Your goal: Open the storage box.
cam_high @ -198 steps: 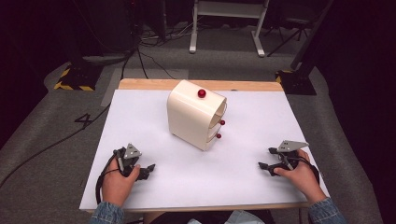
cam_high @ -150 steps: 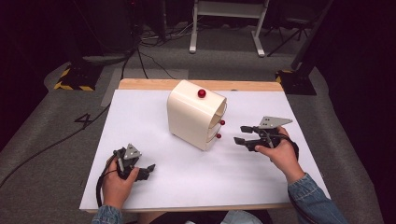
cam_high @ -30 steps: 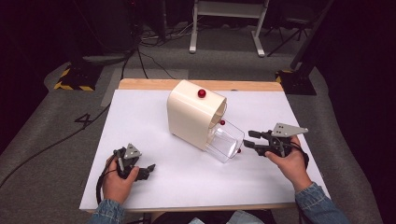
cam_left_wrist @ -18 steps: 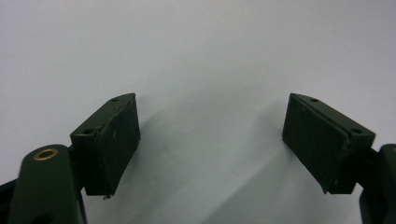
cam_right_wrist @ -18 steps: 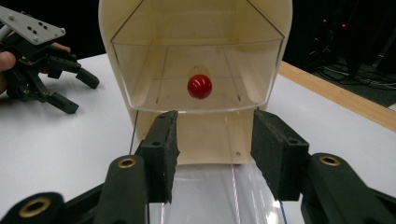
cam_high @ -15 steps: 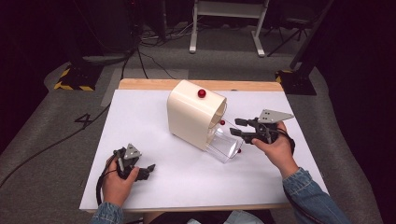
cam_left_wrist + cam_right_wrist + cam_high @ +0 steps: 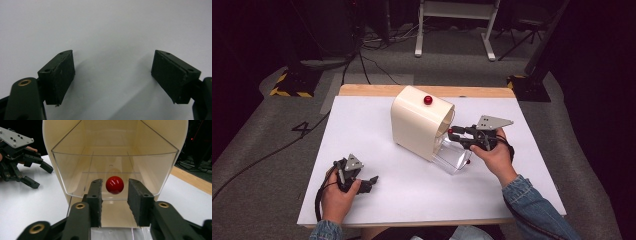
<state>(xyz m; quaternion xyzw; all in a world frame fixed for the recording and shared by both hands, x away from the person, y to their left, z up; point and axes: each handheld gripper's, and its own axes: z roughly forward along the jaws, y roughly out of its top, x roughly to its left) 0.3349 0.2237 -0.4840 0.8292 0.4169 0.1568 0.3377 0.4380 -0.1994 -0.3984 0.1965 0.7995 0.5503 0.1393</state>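
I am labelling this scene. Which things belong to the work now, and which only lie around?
In the work: cream cabinet, its clear drawers, upper red knob, right gripper.

Only around: left gripper resting open on the table, floor cables, white stand.

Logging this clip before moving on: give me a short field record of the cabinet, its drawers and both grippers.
cabinet: cream drawer unit upright on white table
lower drawer: clear drawer pulled out
upper knob: red knob between open jaws, not touched
right gripper: right gripper at the upper drawer's front
left gripper: left gripper resting on table, jaws wide, empty
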